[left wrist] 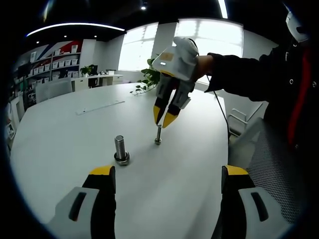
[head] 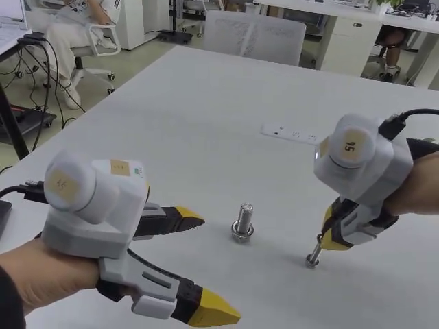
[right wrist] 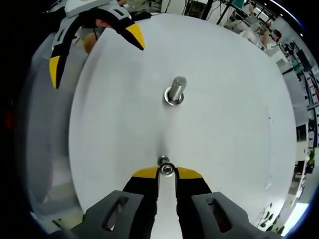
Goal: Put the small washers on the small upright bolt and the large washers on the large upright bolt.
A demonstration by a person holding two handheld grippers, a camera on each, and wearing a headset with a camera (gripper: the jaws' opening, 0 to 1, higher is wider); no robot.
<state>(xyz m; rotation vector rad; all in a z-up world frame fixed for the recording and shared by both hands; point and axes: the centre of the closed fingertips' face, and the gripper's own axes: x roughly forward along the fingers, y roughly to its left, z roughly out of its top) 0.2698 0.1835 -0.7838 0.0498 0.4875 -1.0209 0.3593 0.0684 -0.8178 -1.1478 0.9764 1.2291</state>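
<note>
The right hand-held gripper (head: 328, 242), its jaws nearly closed on what appears to be a small washer (right wrist: 167, 170), hovers right over the small upright bolt (head: 313, 256) on the table (head: 206, 123). The washer's hole should be centred on the bolt tip and held level before the jaws let go. The left hand-held gripper (head: 204, 267) sits wide open and empty near the large upright bolt (head: 243, 221).

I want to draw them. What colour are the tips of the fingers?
Yellow, clearest on the left gripper in the head view.
</note>
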